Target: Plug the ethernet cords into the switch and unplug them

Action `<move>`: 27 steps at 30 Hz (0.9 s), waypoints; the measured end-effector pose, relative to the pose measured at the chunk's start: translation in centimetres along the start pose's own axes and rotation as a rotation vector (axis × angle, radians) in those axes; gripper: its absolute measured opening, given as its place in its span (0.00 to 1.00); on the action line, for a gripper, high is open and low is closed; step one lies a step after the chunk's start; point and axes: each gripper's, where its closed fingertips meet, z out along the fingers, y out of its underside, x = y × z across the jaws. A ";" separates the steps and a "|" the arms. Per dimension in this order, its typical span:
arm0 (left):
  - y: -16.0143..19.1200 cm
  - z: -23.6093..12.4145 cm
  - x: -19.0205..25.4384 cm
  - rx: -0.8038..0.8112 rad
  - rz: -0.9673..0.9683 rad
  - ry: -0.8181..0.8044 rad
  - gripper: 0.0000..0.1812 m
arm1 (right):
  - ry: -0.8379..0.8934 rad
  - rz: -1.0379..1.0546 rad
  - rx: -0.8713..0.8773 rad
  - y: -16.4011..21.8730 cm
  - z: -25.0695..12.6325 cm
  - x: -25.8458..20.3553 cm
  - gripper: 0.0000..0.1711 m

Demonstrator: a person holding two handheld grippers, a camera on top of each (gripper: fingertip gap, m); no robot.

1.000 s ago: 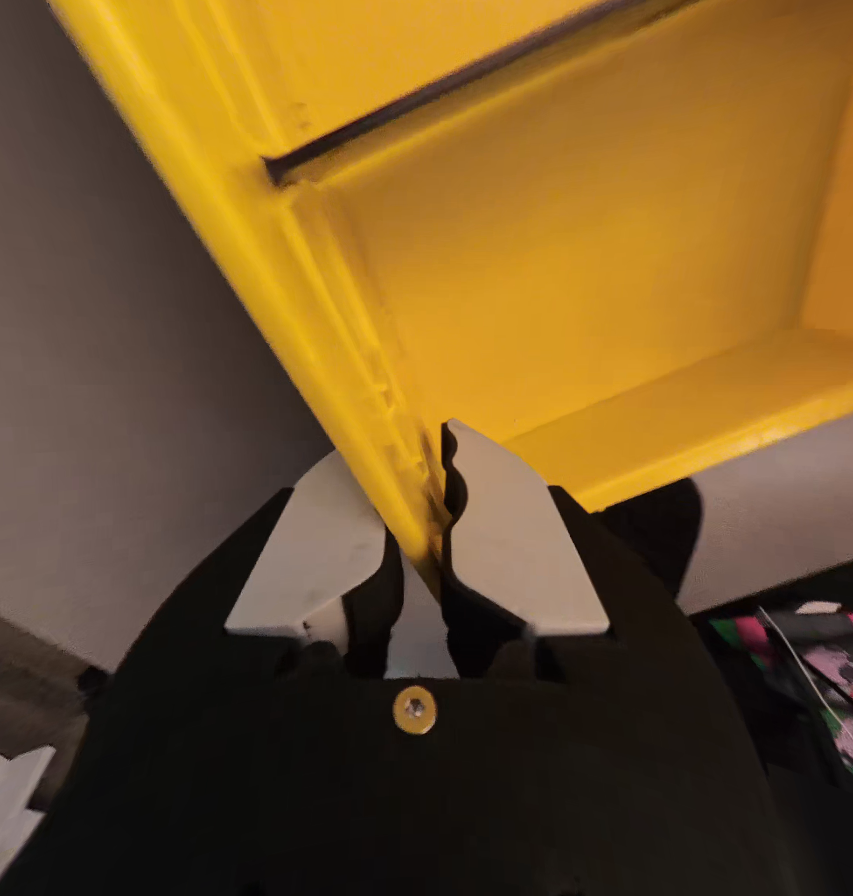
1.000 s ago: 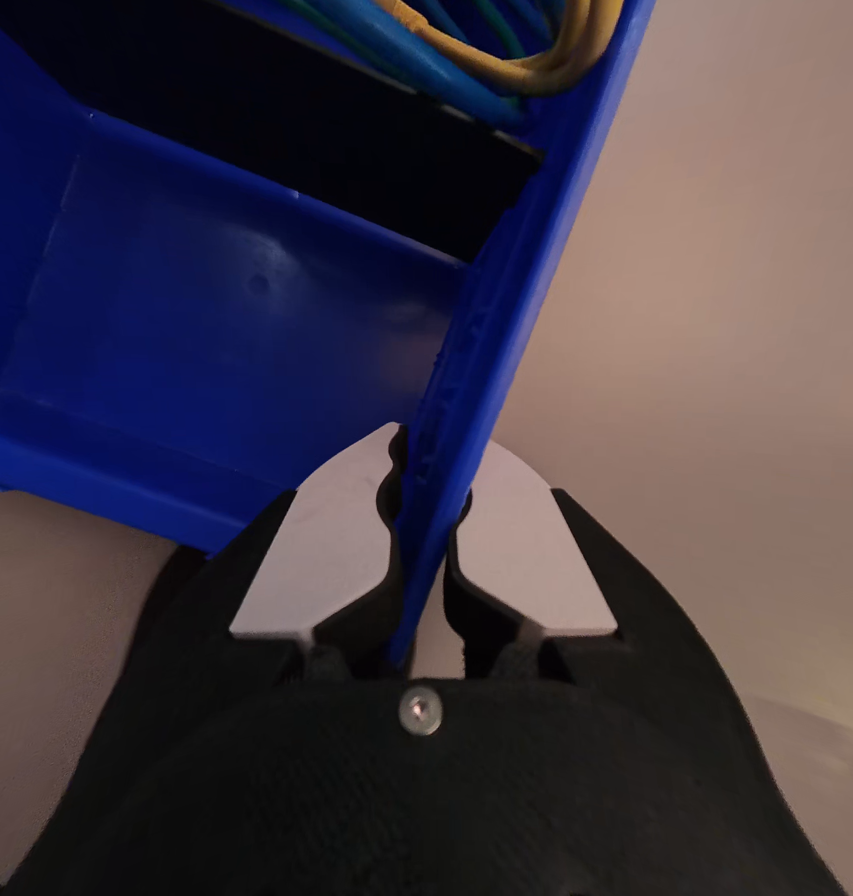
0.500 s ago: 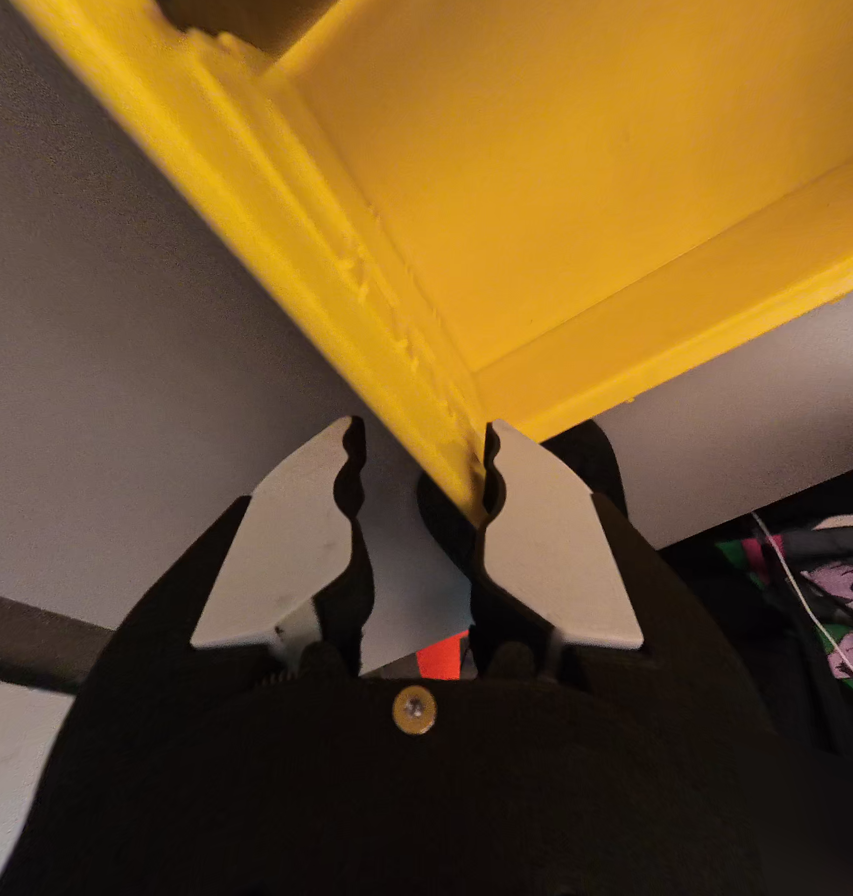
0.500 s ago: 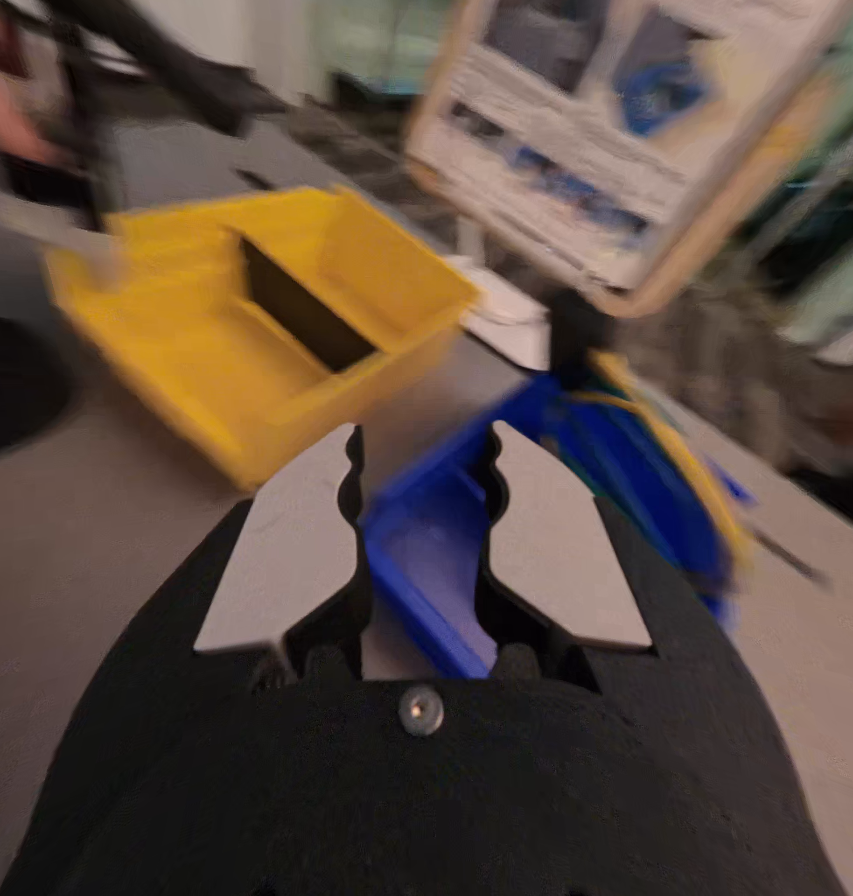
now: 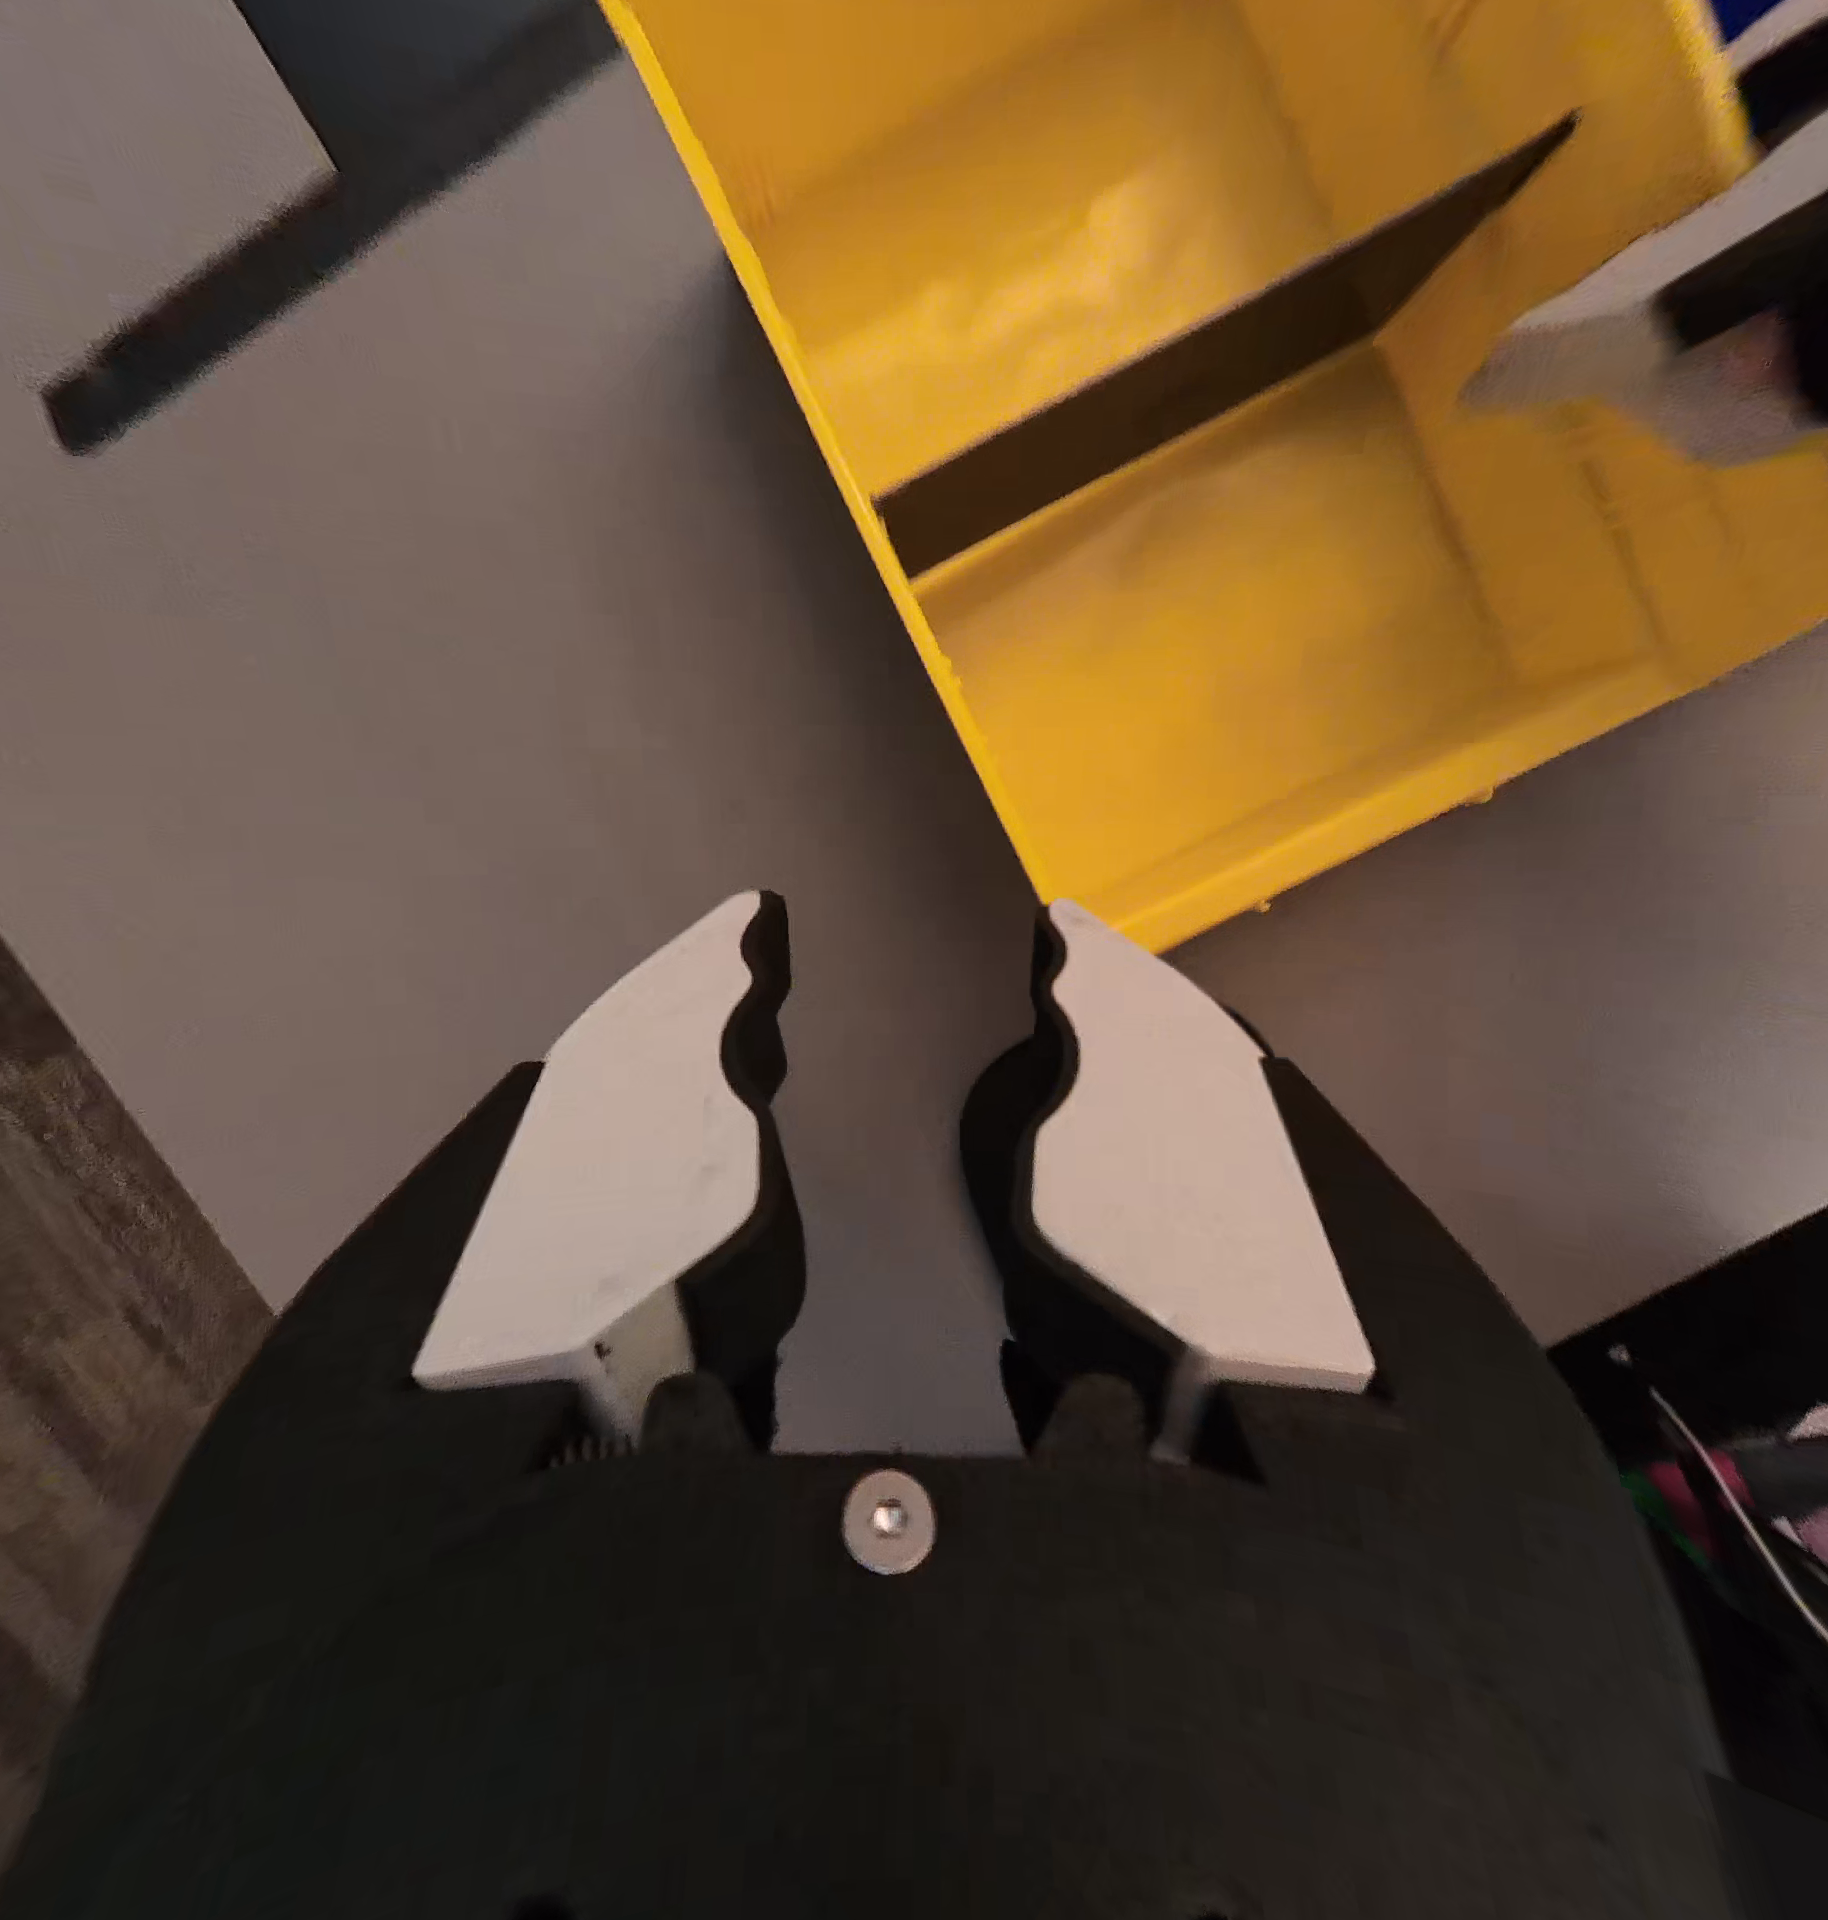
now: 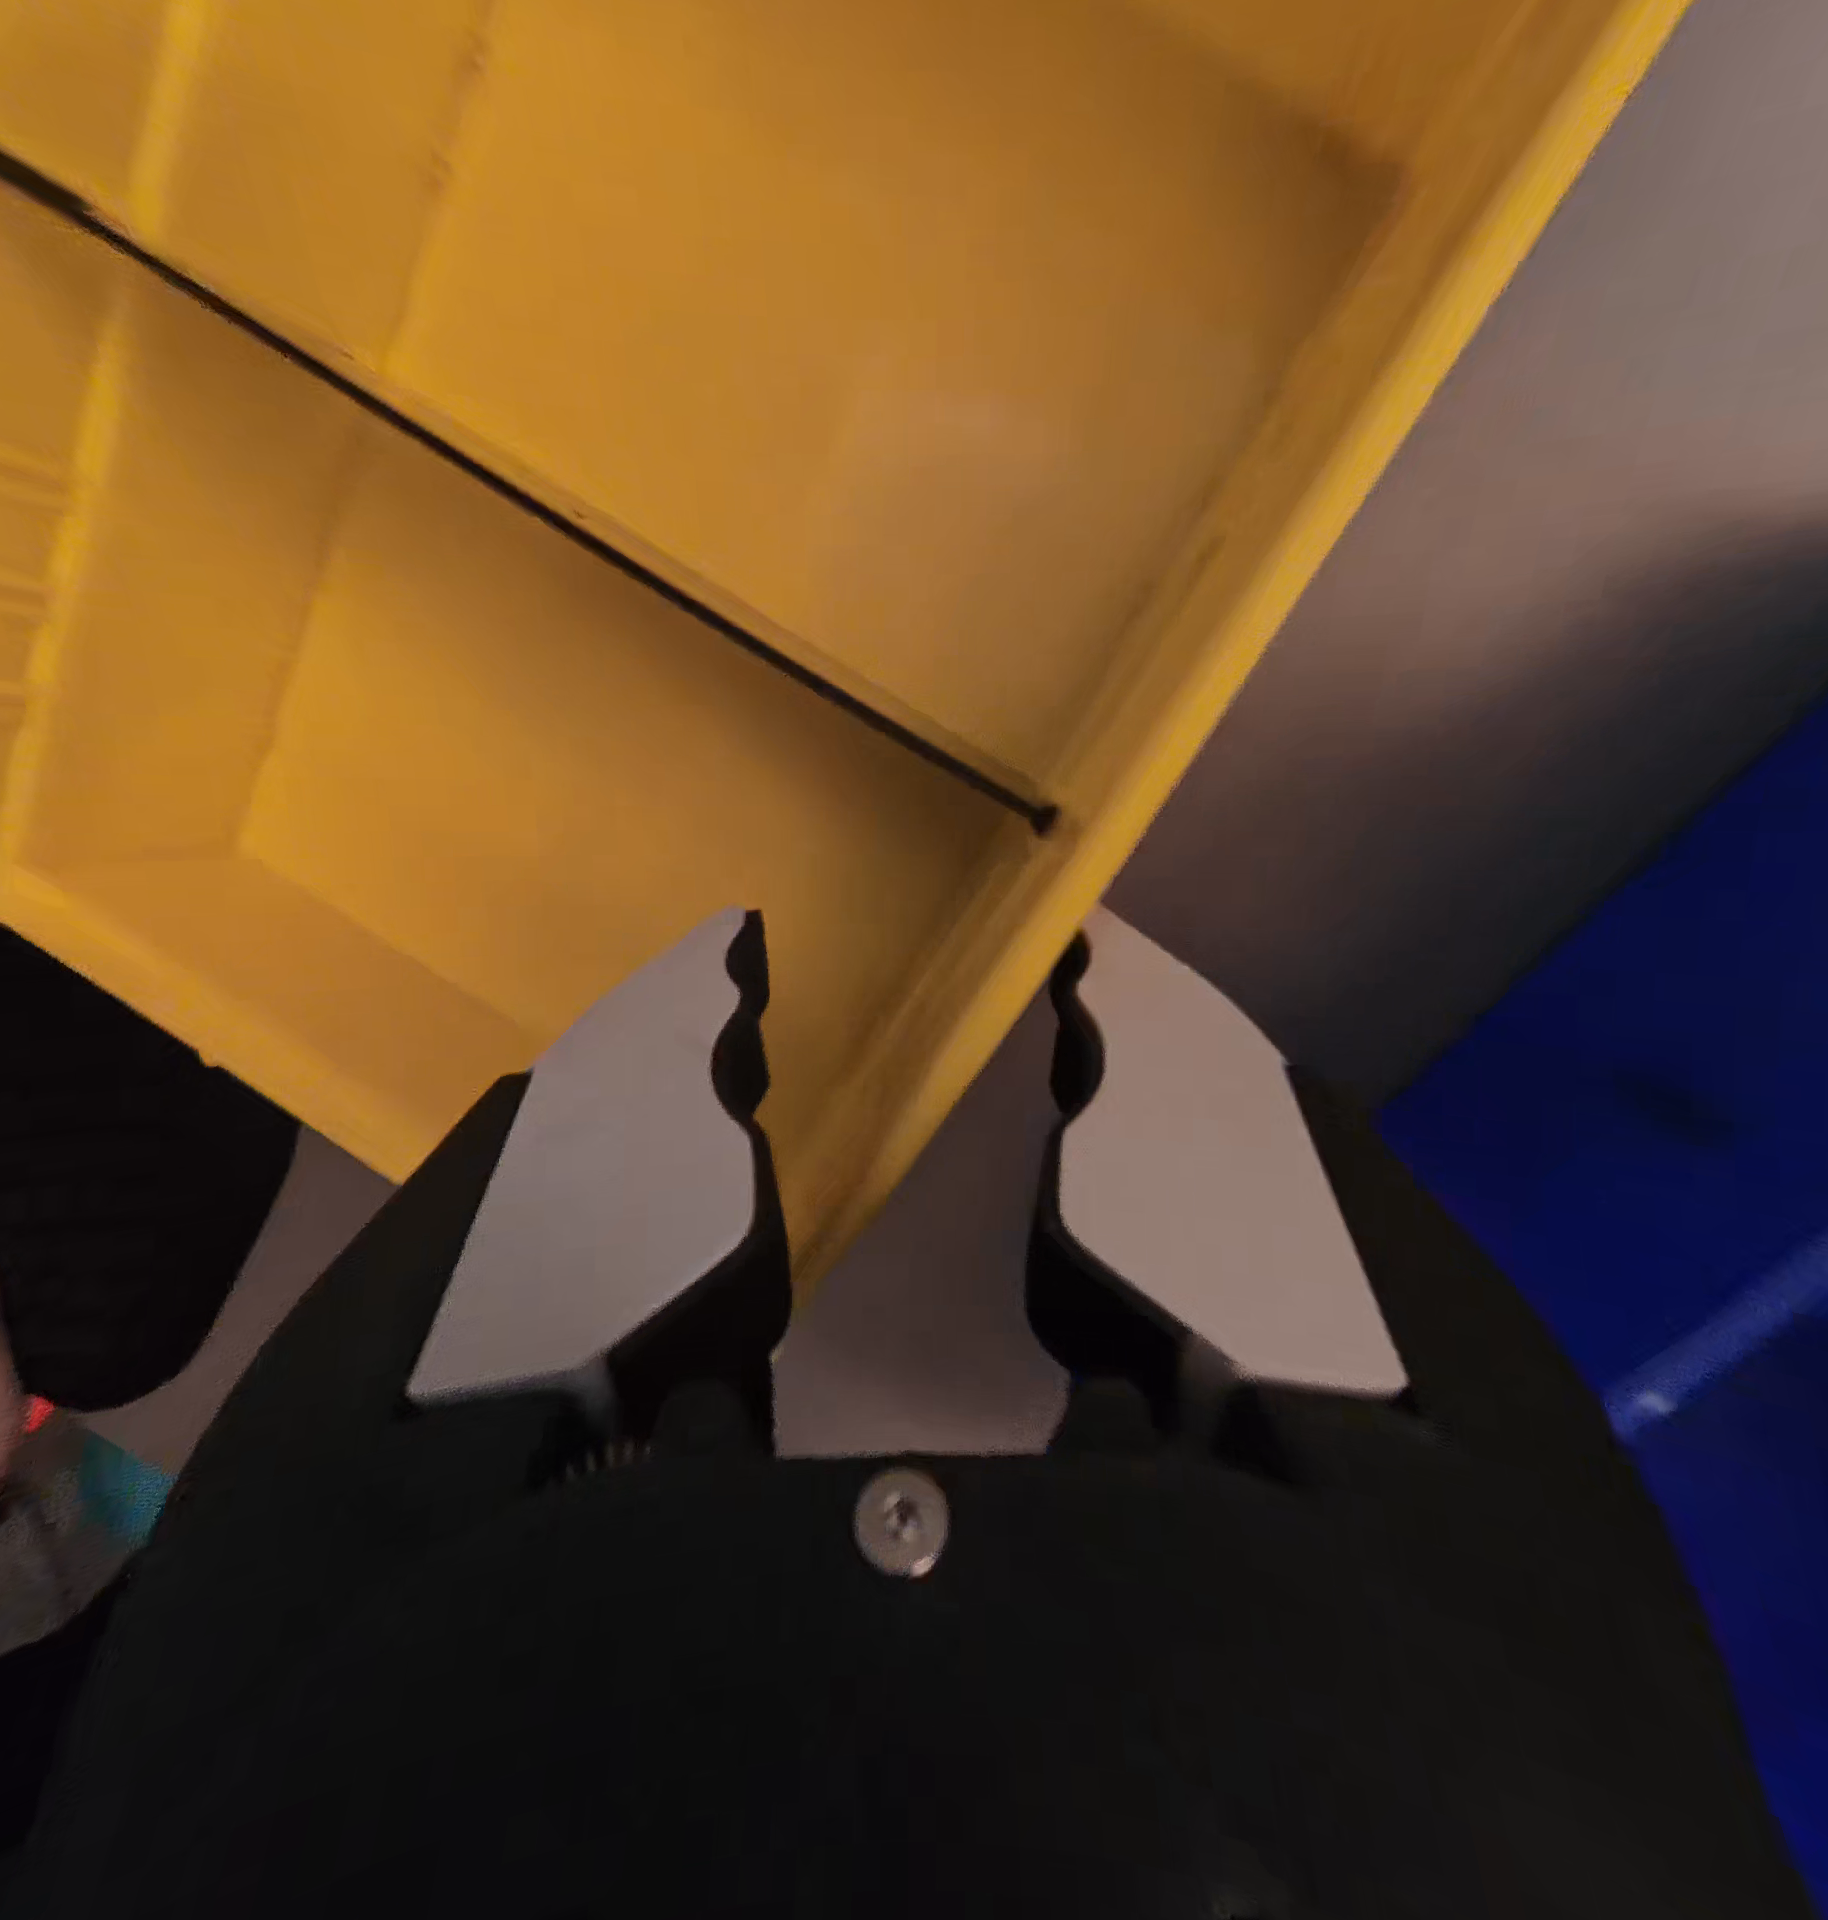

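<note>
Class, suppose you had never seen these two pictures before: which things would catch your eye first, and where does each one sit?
The yellow bin, empty and split by a dark divider, fills the upper right of the left wrist view. The left claw is open over the grey table, near the bin's corner. In the right wrist view the right claw is open astride the bin's side wall, with a blue bin at the right.

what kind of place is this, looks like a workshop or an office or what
Probably a workbench or lab table, though little of the room shows. A yellow parts bin with a black divider sits on a plain grey tabletop, with a blue bin beside it.
</note>
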 end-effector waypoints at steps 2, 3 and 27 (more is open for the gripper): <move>-1.5 -1.1 0.1 0.097 0.019 -0.014 0.24 | -0.036 0.024 -0.080 0.6 1.4 0.0 0.24; -2.3 -1.8 0.1 0.150 0.026 -0.023 0.24 | -0.054 0.044 -0.113 0.8 1.8 0.1 0.21; -11.2 -18.1 6.7 1.240 -0.127 0.246 0.52 | -0.095 0.132 -0.005 2.5 -34.8 13.5 0.03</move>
